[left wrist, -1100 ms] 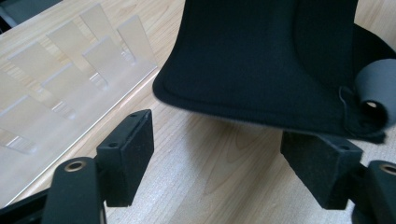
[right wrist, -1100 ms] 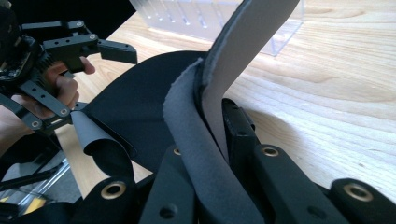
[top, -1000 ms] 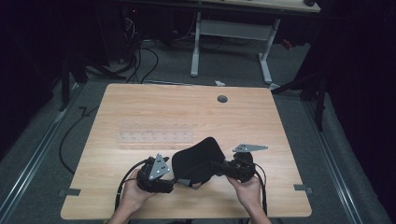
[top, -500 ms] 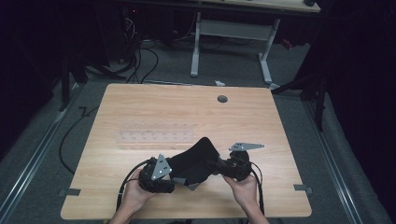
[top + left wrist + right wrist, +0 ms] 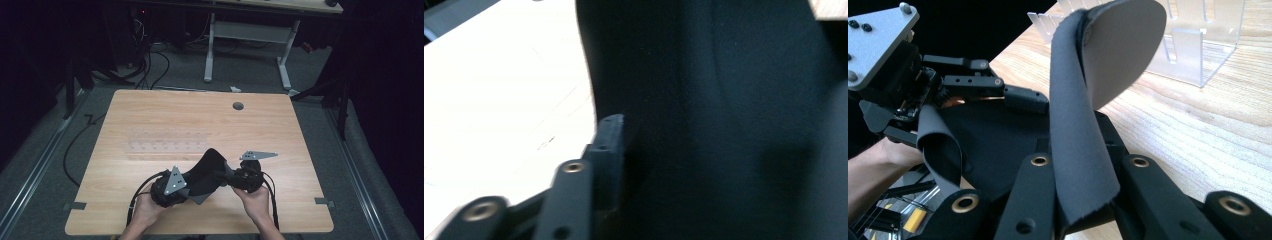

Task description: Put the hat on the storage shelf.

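While both grippers clamp black cloth (image 5: 207,172) near table (image 5: 150,107) edge at 6 o'clock, flap has risen slightly over last second; left gripper (image 5: 187,189), right gripper (image 5: 227,178) closed on it; folding likely underway.

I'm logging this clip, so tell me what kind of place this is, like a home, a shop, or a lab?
Probably a lab or recording workspace, not a home. A bare wooden table stands on grey carpet with black cables trailing across the floor, and a second desk's white metal frame sits behind in a dark room.
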Tool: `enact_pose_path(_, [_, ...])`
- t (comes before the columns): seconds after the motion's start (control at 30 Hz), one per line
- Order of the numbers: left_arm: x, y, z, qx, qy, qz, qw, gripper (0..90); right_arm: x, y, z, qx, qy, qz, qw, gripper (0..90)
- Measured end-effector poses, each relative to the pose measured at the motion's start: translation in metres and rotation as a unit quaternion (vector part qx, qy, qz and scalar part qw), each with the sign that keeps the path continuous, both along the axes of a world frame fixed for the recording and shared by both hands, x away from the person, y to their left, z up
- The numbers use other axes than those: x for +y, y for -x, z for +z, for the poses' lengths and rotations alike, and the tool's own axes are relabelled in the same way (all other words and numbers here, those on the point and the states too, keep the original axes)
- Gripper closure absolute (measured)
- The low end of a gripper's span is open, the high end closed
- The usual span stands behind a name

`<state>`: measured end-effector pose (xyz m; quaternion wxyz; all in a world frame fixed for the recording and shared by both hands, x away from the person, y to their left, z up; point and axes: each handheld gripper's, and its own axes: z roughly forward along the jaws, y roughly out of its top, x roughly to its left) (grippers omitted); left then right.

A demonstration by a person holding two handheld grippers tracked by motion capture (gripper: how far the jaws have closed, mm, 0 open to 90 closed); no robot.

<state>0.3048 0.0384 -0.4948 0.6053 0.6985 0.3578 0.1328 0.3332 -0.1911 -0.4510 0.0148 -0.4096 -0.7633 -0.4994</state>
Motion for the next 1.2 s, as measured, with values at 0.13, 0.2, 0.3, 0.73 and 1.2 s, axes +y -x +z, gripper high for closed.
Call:
enact_pose_path(0.13, [0.000, 0.000, 0.002, 0.000, 0.001, -0.004, 1.0000, 68.1, -0.001, 0.000, 0.000, -0.002, 0.002, -0.004, 1.0000, 80.8])
enact_pose_path(0.2, [0.000, 0.002, 0.004, -0.004, 0.010, -0.012, 0.9999, 69.8, -0.002, 0.000, 0.001, 0.000, -0.003, -0.007, 1.0000, 80.3])
enact_pose_path(0.3, [0.003, 0.002, 0.008, 0.012, 0.023, -0.027, 0.9993, 73.1, -0.003, 0.000, 0.003, -0.007, -0.007, -0.009, 0.9999, 78.6])
enact_pose_path(0.73, [0.006, 0.004, 0.016, 0.028, 0.036, -0.053, 0.9975, 85.0, -0.010, -0.001, 0.008, -0.028, -0.027, -0.029, 0.9988, 63.2])
enact_pose_path(1.2, [0.029, -0.005, 0.029, 0.069, 0.090, -0.020, 0.9934, 85.2, -0.036, 0.001, -0.007, -0.041, 0.005, -0.086, 0.9954, 48.1])
